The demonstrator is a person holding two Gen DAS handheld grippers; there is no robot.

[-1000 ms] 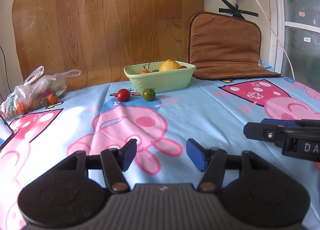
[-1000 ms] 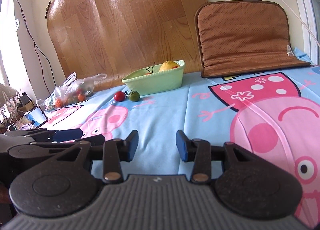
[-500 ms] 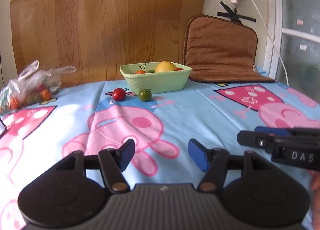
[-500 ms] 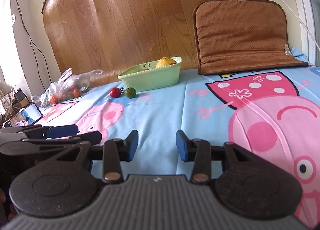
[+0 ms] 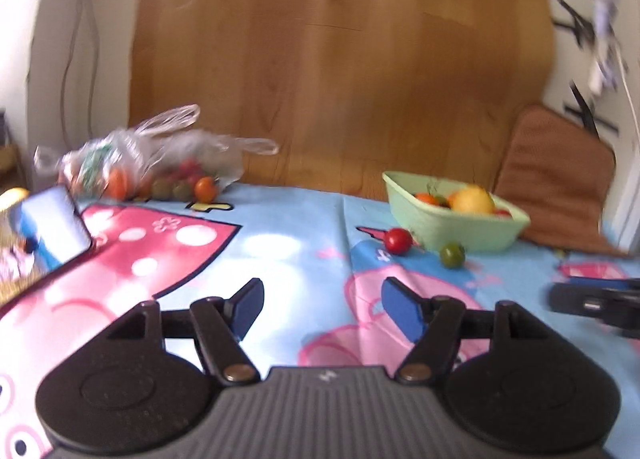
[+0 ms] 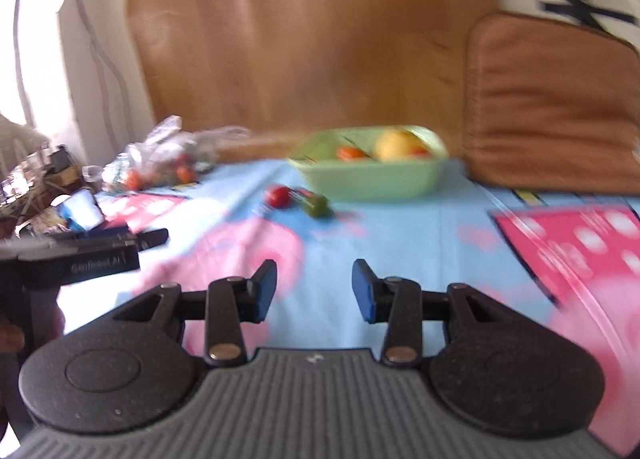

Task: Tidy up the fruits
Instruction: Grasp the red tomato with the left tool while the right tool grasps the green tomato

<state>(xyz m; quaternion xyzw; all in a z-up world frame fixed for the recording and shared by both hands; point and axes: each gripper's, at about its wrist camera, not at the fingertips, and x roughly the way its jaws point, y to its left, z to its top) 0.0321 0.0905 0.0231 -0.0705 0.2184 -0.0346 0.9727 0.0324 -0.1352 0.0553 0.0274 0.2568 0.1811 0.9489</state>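
Note:
A pale green bowl (image 5: pixel 456 225) (image 6: pixel 372 179) at the back of the table holds a yellow fruit (image 5: pixel 472 199) and small tomatoes. A red tomato (image 5: pixel 398 240) (image 6: pixel 279 196) and a green tomato (image 5: pixel 452 255) (image 6: pixel 318 206) lie on the cloth in front of the bowl. A clear plastic bag of tomatoes (image 5: pixel 160 167) (image 6: pixel 168 163) lies at the back left. My left gripper (image 5: pixel 322 309) is open and empty above the cloth. My right gripper (image 6: pixel 314 293) is open and empty, well short of the fruit.
A cartoon-print tablecloth (image 5: pixel 280 243) covers the table. A phone (image 5: pixel 52 227) leans at the left edge. A brown cushion (image 5: pixel 556 179) (image 6: pixel 552 107) stands behind the bowl on the right against a wooden board (image 5: pixel 340 59). Each gripper shows at the edge of the other's view.
Both views have swung left and are blurred by motion. The bag and phone now show larger in the left wrist view. Both grippers stay open.

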